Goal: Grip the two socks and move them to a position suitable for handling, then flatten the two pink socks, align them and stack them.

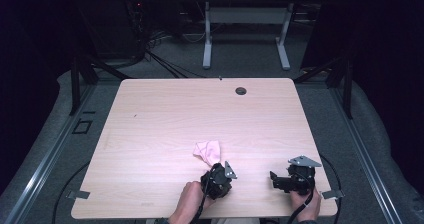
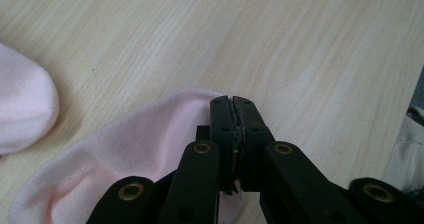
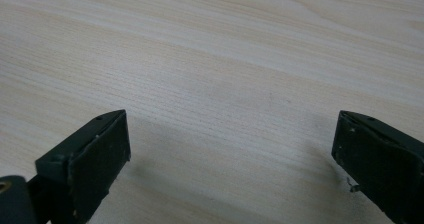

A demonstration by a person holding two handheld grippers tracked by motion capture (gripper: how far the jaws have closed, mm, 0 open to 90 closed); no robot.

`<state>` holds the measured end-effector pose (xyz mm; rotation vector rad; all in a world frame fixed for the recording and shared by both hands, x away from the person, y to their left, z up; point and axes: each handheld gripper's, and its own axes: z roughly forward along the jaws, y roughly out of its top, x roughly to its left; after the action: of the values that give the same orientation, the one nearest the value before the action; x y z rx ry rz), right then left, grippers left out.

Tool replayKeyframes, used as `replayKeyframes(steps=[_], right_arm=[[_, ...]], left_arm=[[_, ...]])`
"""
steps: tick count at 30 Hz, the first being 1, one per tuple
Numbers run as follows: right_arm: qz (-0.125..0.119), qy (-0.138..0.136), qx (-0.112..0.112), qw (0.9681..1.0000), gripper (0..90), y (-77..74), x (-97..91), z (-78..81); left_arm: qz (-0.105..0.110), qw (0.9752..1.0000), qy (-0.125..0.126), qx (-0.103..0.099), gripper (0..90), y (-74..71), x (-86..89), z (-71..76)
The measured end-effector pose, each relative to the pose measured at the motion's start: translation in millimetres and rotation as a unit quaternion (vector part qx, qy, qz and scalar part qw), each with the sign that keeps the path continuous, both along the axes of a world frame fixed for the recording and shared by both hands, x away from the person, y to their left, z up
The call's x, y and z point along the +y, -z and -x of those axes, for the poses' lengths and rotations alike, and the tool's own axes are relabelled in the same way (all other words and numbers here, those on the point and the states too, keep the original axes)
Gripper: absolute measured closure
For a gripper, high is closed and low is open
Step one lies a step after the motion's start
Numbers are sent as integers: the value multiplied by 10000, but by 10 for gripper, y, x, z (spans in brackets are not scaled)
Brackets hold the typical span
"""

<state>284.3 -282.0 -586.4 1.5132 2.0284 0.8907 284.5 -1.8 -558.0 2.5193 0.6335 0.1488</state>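
Jaws pressed together on a fold of pink cloth [image 2: 150,149], the left hand-held gripper [image 2: 233,134] pinches the fabric at its near edge, low over the pale wood-grain tabletop [image 2: 310,54]. Printed lettering, too small to read, runs along one hem, and a second rounded lobe of the same soft pink material lies just to the side; it may be a sock, though that cannot be settled from these views.

Seen from the high view, the cloth [image 1: 208,151] sits crumpled near the front middle of the tabletop [image 1: 165,114], with the left hand-held gripper [image 1: 218,180] touching its near side and a person's hand [image 1: 187,200] behind it. To do this step well, the pinch should probably stay firm and any lift come slowly, so the thin fabric does not slip from between the jaws; a grip on a single layer would likely let the piece unfold more cleanly.

The right hand-held gripper [image 1: 290,180] rests well apart to the right, near the front edge, and its own view shows its jaws spread wide with nothing between them above bare wood [image 3: 225,84].

Farther back, a dark round grommet [image 1: 241,90] marks the far edge. Beyond lie grey carpet [image 1: 245,59], trailing cables [image 1: 155,51] and the white legs of another table [image 1: 207,39] in a dim room.
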Motion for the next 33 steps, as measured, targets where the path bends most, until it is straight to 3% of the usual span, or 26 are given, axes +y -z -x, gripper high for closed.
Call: replayKeyframes(steps=[4, 10, 14, 16, 17, 19, 25, 28, 29, 30, 33], right_arm=[[-1, 2, -2, 10000, 21, 2, 3, -1], [12, -6, 20, 10000, 21, 3, 12, 0], [78, -99, 40, 9999, 18, -3, 34, 12], [-132, -186, 106, 9997, 20, -22, 65, 41], [-233, -256, 119, 9993, 28, -34, 97, 67], [-434, -395, 182, 9981, 45, -74, 193, 128], [-778, -1148, 205, 9901, 166, -240, 567, 246], [-1118, -1461, 302, 9825, 219, -267, 748, 224], [-1118, -1461, 302, 9825, 219, -267, 748, 224], [-1114, -1727, 501, 9774, 285, -279, 884, 175], [-1074, -1866, 671, 9742, 358, -272, 1026, 105]], left_arm=[[124, 9999, -55, -65, 893, -31, 37, 1], [826, 9963, -219, -58, 894, -263, 171, -20], [1140, 9930, -307, -32, 893, -406, 264, -62], [1234, 9918, -315, -31, 894, -440, 288, -75], [1377, 9897, -390, -38, 894, -507, 330, -99], [1498, 9878, -422, -11, 894, -563, 374, -138], [1786, 9827, -486, 67, 893, -656, 448, -217], [1934, 9798, -498, 70, 893, -718, 468, -224], [1934, 9798, -498, 70, 893, -718, 468, -224], [1953, 9795, -488, 53, 893, -751, 472, -223], [2008, 9786, -447, 5, 893, -806, 480, -218]])
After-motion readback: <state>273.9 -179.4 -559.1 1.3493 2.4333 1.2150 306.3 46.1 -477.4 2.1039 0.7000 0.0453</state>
